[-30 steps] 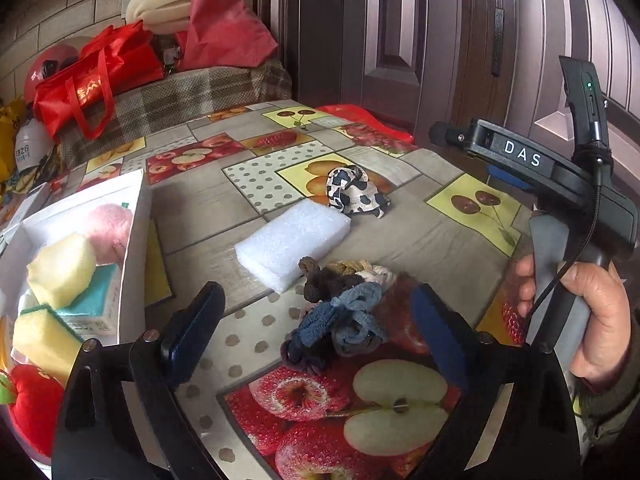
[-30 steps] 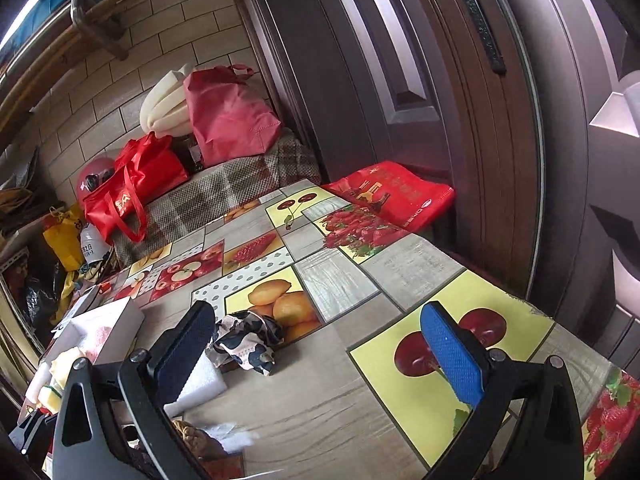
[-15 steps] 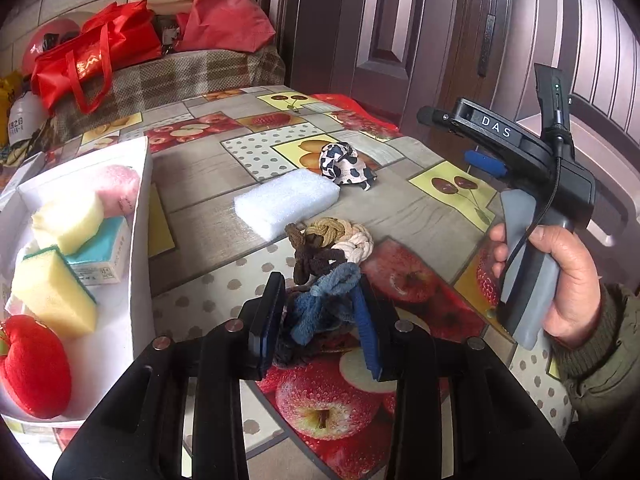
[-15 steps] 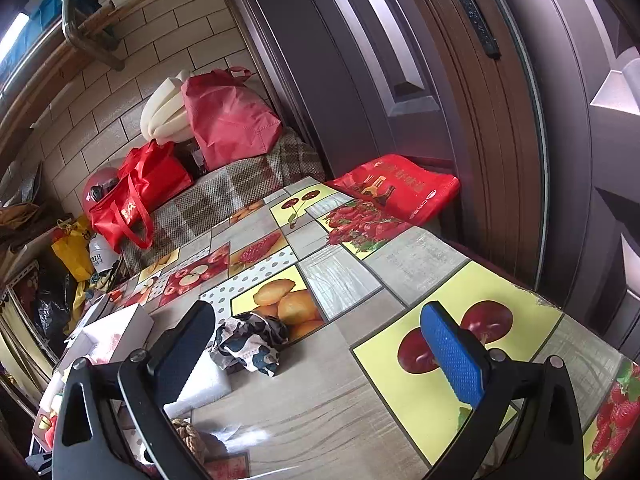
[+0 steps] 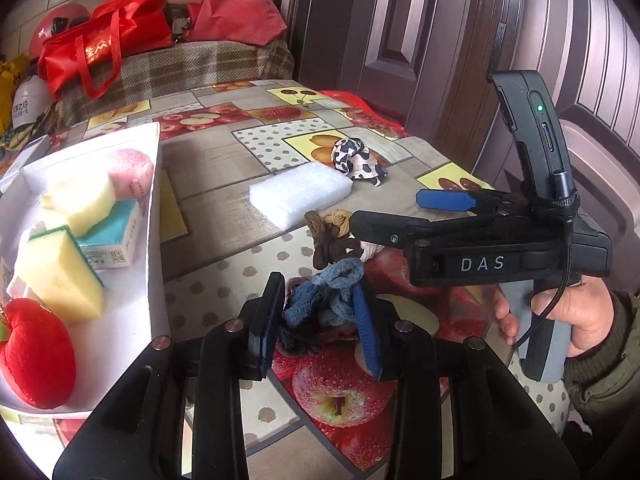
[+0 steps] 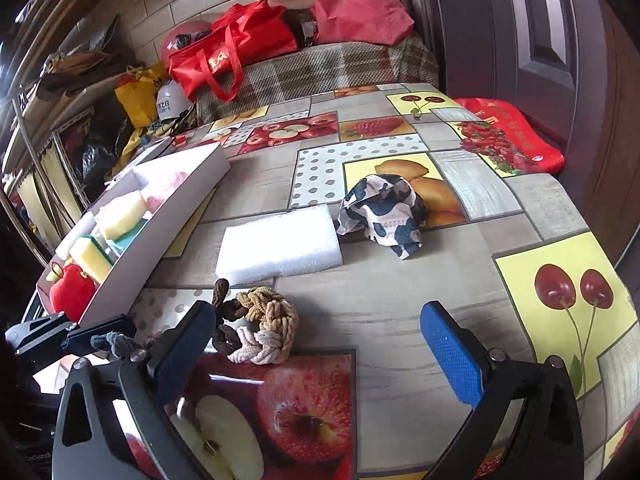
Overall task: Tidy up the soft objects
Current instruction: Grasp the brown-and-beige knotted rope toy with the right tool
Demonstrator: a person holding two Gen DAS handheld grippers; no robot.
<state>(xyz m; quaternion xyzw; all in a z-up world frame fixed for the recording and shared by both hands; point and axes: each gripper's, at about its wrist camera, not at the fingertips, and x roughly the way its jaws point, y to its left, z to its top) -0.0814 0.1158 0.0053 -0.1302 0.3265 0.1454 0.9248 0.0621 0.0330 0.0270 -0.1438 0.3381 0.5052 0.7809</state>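
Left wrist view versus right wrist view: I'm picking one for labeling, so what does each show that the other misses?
Only the left wrist view shows the person's right hand on the grip and the left claw shut on the blue hair ties. Only the right wrist view shows the right claw open from behind and the cherry print. Both show the white foam block, cow-print cloth, braided hair ties and white box.

Blue scrunchie (image 5: 326,294) pinched between fingers (image 5: 266,320), braided brown-tan-cream scrunchies (image 6: 256,330), white foam block (image 6: 280,244), cow-print cloth (image 6: 382,210) on table
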